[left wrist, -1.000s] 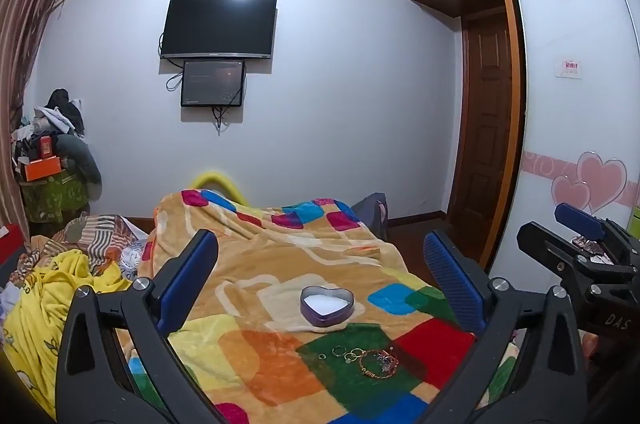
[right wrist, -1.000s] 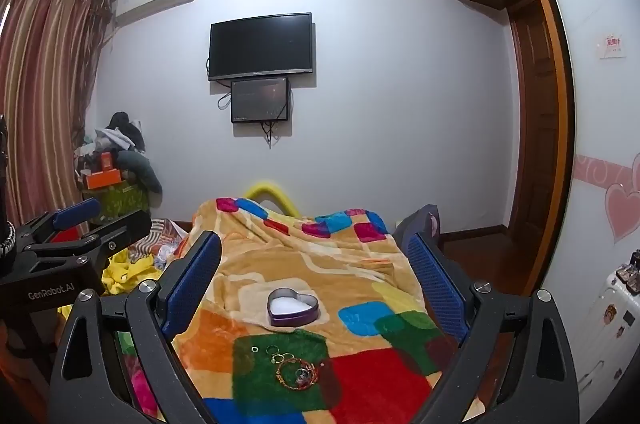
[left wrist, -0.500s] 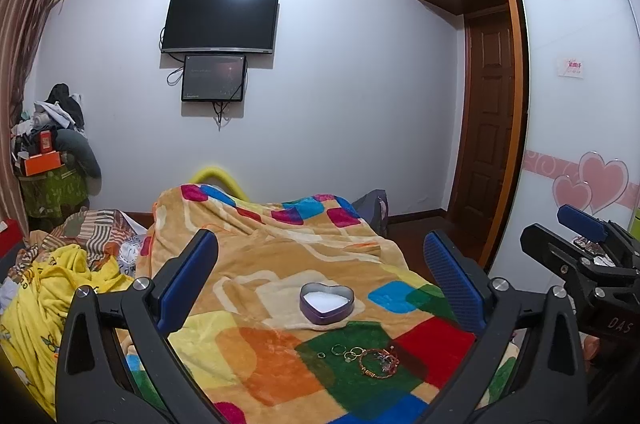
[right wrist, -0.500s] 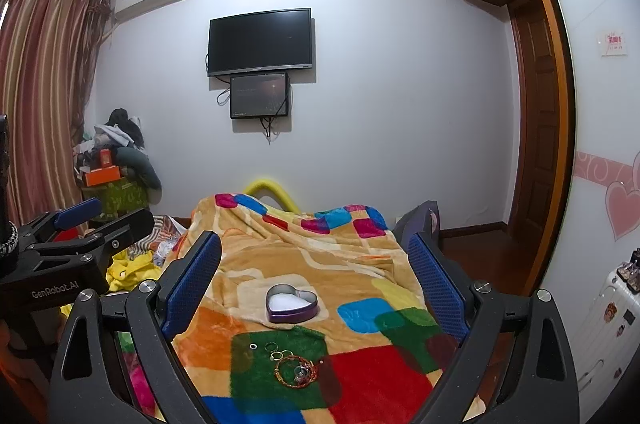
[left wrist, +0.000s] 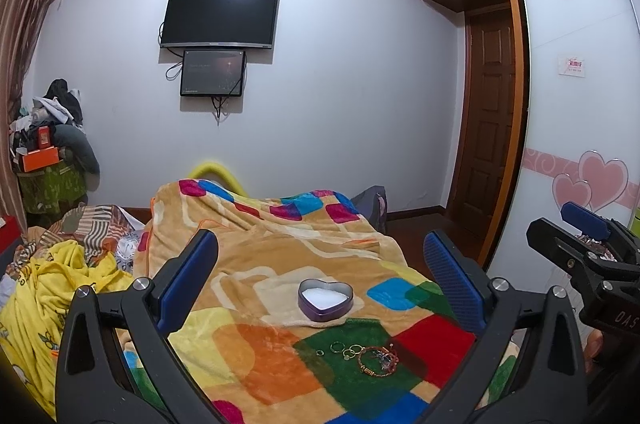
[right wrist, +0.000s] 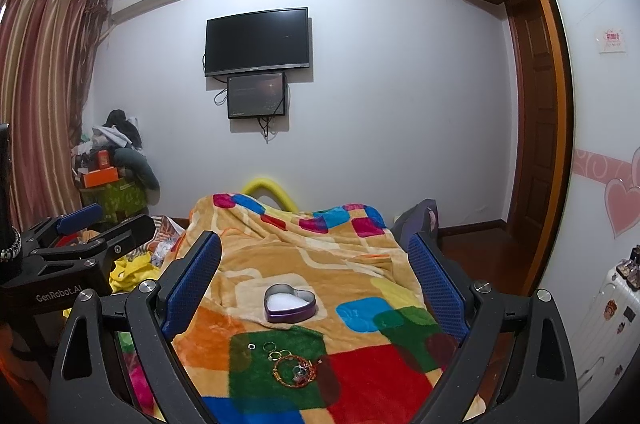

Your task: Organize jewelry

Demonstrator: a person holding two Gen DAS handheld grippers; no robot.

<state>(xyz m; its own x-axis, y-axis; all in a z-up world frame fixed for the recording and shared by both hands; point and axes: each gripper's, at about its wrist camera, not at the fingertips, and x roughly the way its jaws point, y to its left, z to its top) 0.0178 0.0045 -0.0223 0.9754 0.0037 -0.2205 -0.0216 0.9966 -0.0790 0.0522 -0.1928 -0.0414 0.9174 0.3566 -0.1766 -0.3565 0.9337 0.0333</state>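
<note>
Ahead, jewelry (left wrist: 366,354) and heart tin (right wrist: 289,303) lie between both wide, empty jaws

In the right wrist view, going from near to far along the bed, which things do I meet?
Bracelet → small rings → heart-shaped tin → far folds of the blanket → yellow curved thing → wall television.

We hold the left tool (left wrist: 320,276) wide open above the bed's blanket (left wrist: 280,264); the heart tin (left wrist: 325,300) sits beyond the rings (left wrist: 346,349) and bracelet (left wrist: 378,360).
</note>
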